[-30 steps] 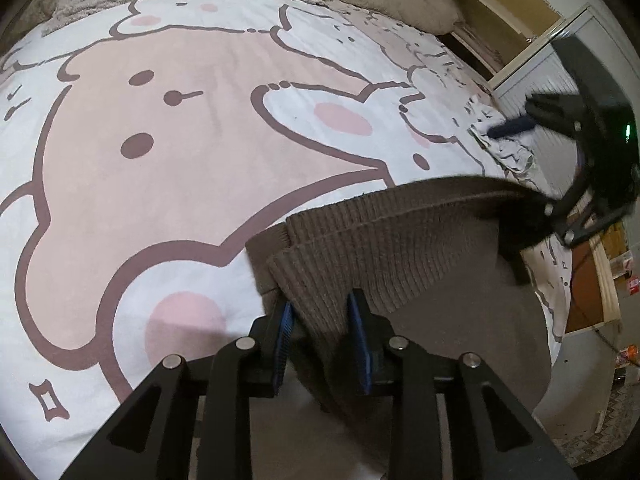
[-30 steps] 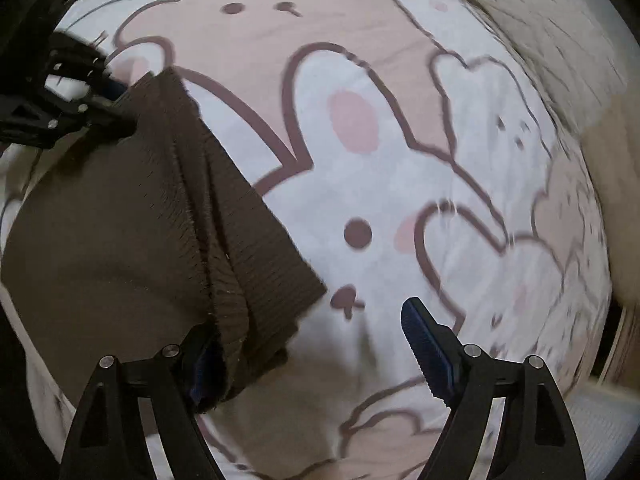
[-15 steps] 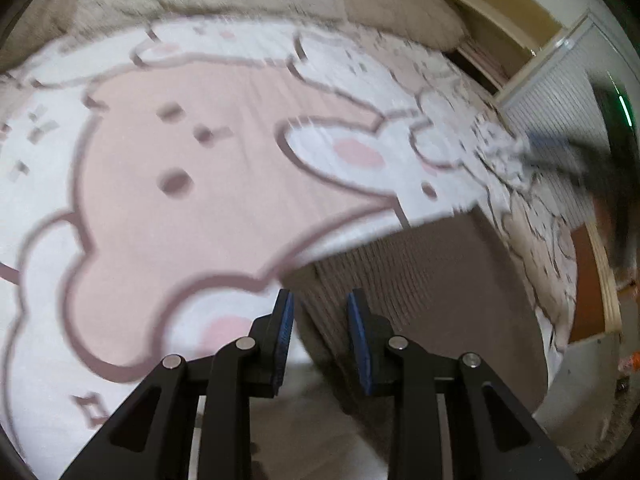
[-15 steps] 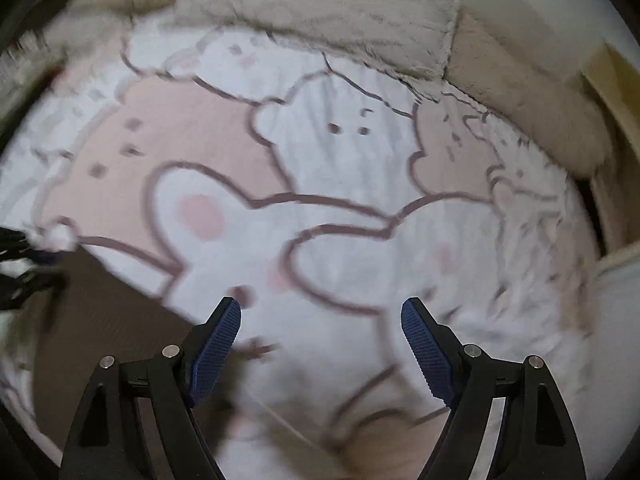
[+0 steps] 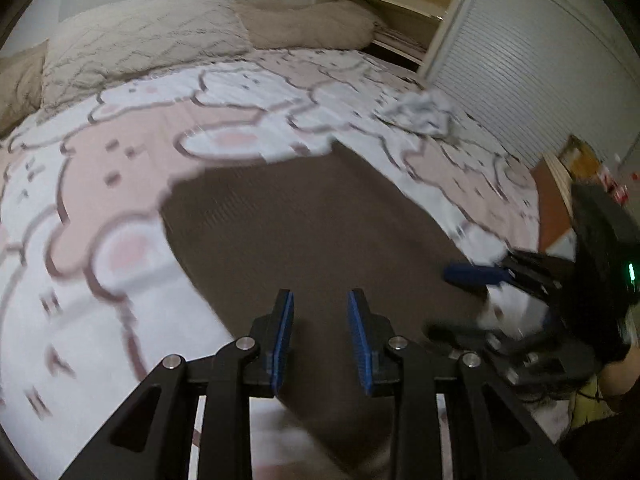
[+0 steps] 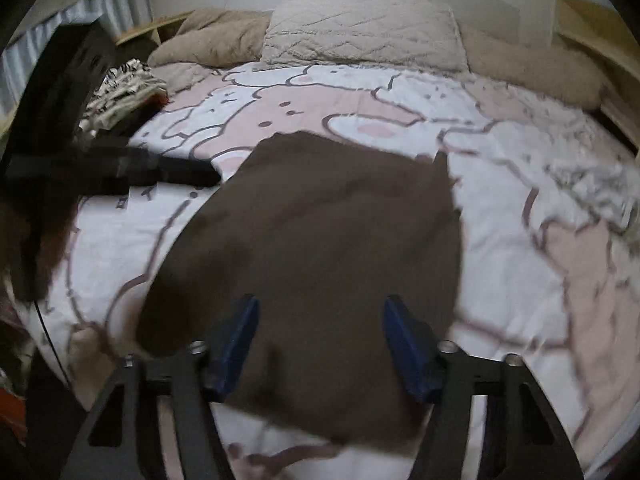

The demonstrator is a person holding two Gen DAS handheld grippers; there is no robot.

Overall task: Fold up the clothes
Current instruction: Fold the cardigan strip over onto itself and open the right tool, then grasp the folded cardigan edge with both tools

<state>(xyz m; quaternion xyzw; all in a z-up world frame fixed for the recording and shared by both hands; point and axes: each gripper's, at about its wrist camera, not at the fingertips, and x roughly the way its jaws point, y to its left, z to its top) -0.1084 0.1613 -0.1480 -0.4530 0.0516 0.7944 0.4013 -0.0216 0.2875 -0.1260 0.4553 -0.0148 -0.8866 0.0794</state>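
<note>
**Brown garment laid flat on the bedspread, both grippers above its near edge.**
We see the brown knit garment spread on the cartoon-print bedspread, below the pillow. The left gripper holds nothing, its jaws narrowly parted; the right gripper, whose jaws have just been closing, grasps nothing either, cloth lying beneath both.
</note>
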